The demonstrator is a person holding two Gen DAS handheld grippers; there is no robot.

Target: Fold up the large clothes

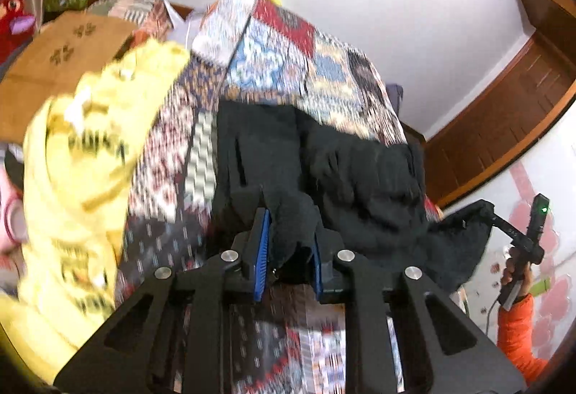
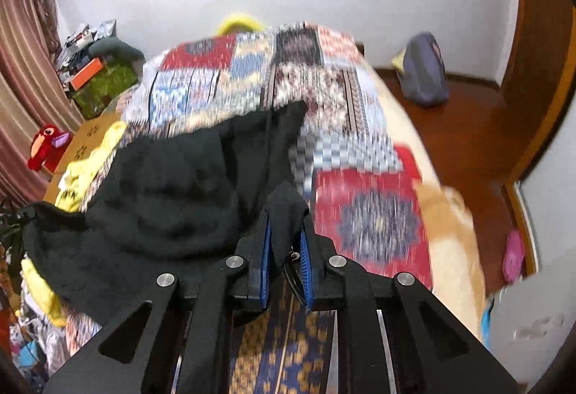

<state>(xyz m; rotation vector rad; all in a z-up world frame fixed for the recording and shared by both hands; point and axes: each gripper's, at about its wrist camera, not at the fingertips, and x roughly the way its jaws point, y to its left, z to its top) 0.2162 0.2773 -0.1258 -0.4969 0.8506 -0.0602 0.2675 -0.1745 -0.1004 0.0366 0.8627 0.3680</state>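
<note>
Black fleece garment point(image 2: 162, 199) is lying across the patchwork quilt-covered bed point(image 2: 367, 214), its bulk draping over the middle of the quilt and running away toward the far end, while its near edge is being lifted at two corners. That held edge is stretching left to right between the two tools, so the long axis of the coming fold is lying across the bed and the cloth is extending forward from both. Yellow printed garment point(image 1: 82, 178) is bunching on the left, just beside the black one. Left gripper point(image 1: 288, 250) is pinching one black corner between its blue pads; right gripper point(image 2: 286, 250) is pinching the other likewise. Neither seems nearer the bulk; judging by this, both should carry the edge forward together.
</note>
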